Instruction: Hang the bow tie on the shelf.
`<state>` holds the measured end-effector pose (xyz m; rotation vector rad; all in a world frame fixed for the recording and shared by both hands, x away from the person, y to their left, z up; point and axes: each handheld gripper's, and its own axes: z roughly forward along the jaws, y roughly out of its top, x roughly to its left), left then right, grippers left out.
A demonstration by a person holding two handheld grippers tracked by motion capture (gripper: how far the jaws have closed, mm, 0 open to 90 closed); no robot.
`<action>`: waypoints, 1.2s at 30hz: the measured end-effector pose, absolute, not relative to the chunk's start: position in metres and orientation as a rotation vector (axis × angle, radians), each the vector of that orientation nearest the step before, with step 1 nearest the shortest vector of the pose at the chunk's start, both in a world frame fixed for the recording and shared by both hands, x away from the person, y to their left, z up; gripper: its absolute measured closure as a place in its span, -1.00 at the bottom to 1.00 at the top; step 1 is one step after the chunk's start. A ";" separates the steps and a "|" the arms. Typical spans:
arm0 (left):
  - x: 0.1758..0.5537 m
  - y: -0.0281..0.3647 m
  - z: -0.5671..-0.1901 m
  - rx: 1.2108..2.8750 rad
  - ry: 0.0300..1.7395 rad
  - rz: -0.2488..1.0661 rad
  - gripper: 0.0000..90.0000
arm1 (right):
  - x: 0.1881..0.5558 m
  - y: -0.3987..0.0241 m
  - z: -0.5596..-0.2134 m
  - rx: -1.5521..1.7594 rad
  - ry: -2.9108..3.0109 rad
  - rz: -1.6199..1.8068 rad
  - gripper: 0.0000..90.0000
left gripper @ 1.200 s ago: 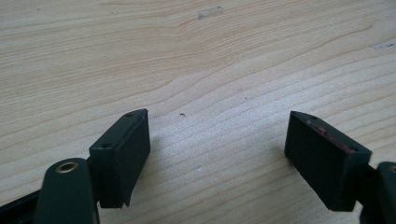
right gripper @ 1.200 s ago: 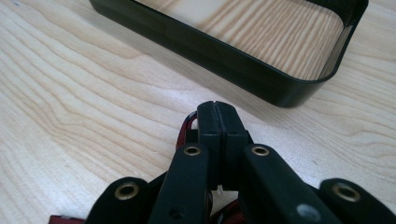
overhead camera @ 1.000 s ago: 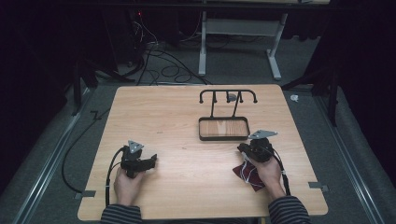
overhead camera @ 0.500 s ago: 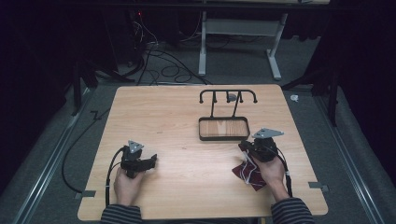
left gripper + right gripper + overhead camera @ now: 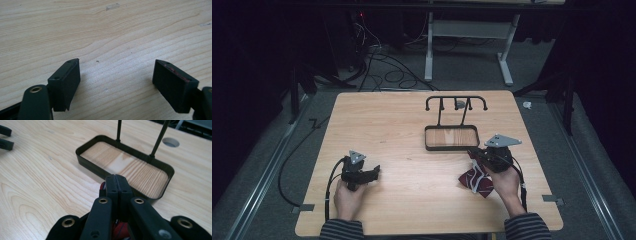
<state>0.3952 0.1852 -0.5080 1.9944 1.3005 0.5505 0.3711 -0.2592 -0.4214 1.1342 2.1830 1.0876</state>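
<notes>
A dark red patterned cloth (image 5: 474, 181) hangs from my right gripper (image 5: 473, 153), which is shut on its upper edge at the table's right side. Its lower part trails toward the person's hand. In the right gripper view the jaws (image 5: 116, 179) are pressed together, and red fabric (image 5: 102, 187) shows just beneath them. Right ahead of them is a shallow black tray (image 5: 92, 166). My left gripper (image 5: 374, 172) rests low at the front left, pointing right. In the left gripper view it (image 5: 116, 67) stands open with only bare wood between its fingers.
The black tray (image 5: 428, 140) lies right of the table's centre, with a black hook rack (image 5: 456, 99) rising from its far side. A round hole (image 5: 170, 142) sits in the tabletop behind it. Cables lie on the floor beyond the table.
My right gripper has risen a little with the cloth, pulling more of it off the table. The left gripper has stayed where it was.
</notes>
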 end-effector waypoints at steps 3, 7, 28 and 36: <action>0.395 0.185 -0.508 1.993 1.300 0.551 -0.49 | 0.368 -0.257 -0.412 1.109 2.170 1.097 1.00; 0.395 0.185 -0.508 1.994 1.299 0.551 -0.49 | 0.366 -0.254 -0.403 1.078 2.156 1.114 1.00; 0.395 0.185 -0.508 1.994 1.298 0.551 -0.49 | 0.366 -0.242 -0.366 0.979 2.120 1.125 1.00; 0.395 0.185 -0.508 1.996 1.299 0.551 -0.49 | 0.370 -0.235 -0.357 0.965 2.115 1.129 1.00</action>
